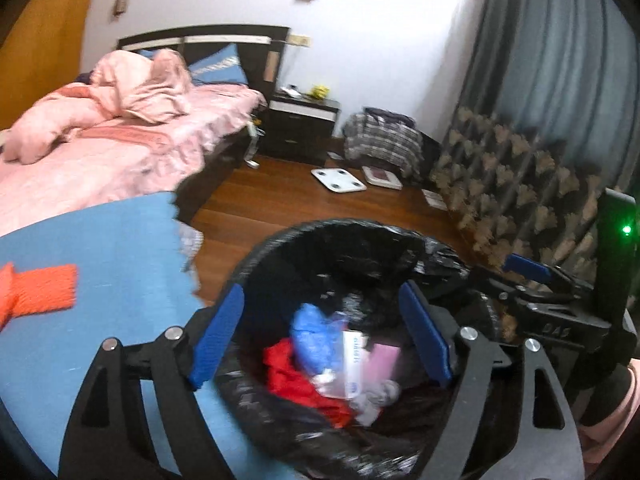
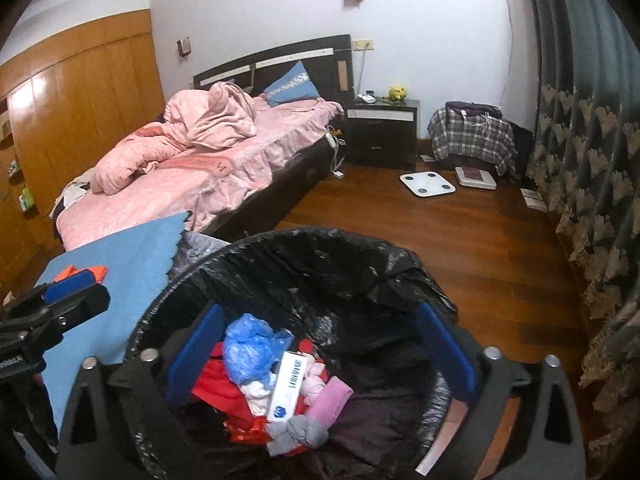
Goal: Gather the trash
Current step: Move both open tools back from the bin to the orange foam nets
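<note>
Both tongs, left and right, wide open and empty over lined bin; trash already inside, orange scrap perhaps left.

The bin liner was thin, glossy black plastic, crinkled; inside lay a crumpled blue plastic bag and a smooth white carton. The floor was polished reddish wood, the bedcover soft pink cloth

Bin near rim cut off by frame edge; box print unreadable.
</note>
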A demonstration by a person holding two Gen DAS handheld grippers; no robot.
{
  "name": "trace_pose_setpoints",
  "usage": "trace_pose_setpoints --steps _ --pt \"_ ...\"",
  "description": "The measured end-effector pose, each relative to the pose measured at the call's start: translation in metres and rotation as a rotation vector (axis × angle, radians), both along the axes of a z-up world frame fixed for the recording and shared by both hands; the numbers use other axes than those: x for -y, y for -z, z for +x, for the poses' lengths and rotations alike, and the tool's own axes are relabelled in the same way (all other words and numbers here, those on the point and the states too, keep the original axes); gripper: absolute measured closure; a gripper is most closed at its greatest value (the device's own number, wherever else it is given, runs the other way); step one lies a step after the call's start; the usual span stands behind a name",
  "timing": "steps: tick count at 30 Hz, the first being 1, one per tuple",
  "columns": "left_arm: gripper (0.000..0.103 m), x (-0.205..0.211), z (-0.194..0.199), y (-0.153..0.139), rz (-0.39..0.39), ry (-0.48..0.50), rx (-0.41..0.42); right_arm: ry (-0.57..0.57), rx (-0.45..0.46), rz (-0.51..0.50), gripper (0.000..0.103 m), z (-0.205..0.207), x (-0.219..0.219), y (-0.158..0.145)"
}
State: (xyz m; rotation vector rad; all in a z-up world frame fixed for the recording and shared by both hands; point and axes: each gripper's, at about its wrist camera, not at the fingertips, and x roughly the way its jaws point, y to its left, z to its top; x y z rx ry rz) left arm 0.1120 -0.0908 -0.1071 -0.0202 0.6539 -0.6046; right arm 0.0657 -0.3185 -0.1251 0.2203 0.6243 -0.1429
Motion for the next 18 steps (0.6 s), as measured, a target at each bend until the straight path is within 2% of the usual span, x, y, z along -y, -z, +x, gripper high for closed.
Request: trace_pose_setpoints --steps 7,13,18 --pt "0.016 -0.069 0.001 -0.012 0.035 -0.169 0.06 -0.095 0.02 -0.011 0.006 0.019 -0.045 -0.014" --pt "0.015 -0.13 0.009 -0.009 0.056 -0.308 0.052 -0.191 0.039 -0.029 0.006 0.047 -0.092 -0.026" --pt "0.015 -0.18 0.014 -0.002 0.095 -0.407 0.046 -0.272 0.032 -0.032 0.006 0.074 -0.14 -0.024"
